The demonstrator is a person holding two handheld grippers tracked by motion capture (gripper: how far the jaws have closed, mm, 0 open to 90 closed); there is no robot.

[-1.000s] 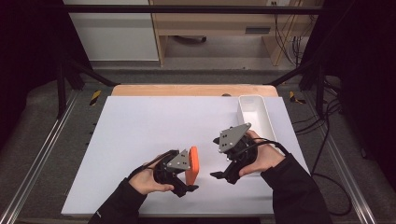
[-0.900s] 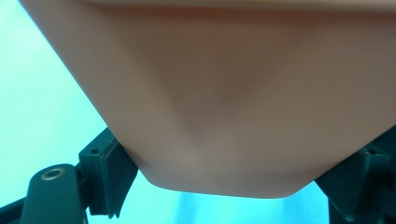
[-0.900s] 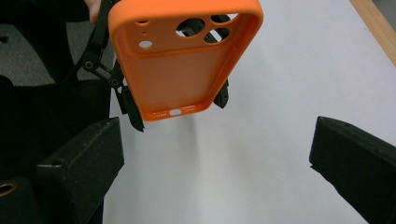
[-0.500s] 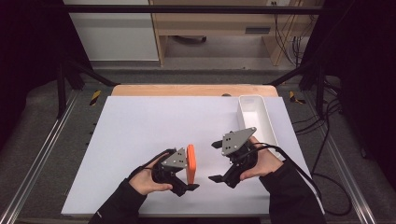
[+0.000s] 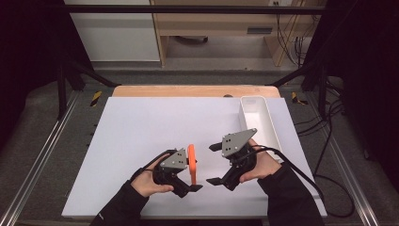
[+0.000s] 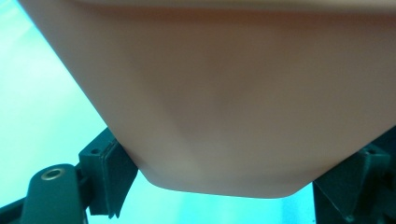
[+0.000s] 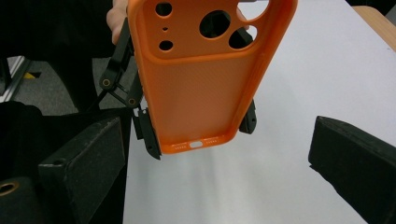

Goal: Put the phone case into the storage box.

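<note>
While the left claw [image 5: 194, 176] stays clamped on the orange soft-plastic phone case [image 5: 191, 158], the right claw [image 5: 215, 164] has drawn in toward it from the right compared with a second ago, and its jaws, wide apart with nothing between them, have just closed a touch. The case has also been turned: earlier it showed a broader orange face from above, and now the high view shows it nearly edge-on, upright above the white tabletop [image 5: 155, 127], near the front edge between the two hands. From the right gripper view the case [image 7: 205, 79] faces that claw squarely, camera cut-outs at the top, port slots at the bottom, the left claw's black jaws pinching its two long sides. I judge this to be the lead-in to a handover or a two-handed grip: the case is presented and the right claw is lined up but has not touched it.

Beyond the right hand [image 5: 261, 165], a white oblong plastic tray [image 5: 269, 123] lies on the tabletop's right side, well apart from the case. A cable [image 5: 306, 176] trails from the right claw off the tabletop's edge. Nothing stands between the open jaws and the case; only the left claw's jaws on the case's sides limit where the right one can take hold.
</note>
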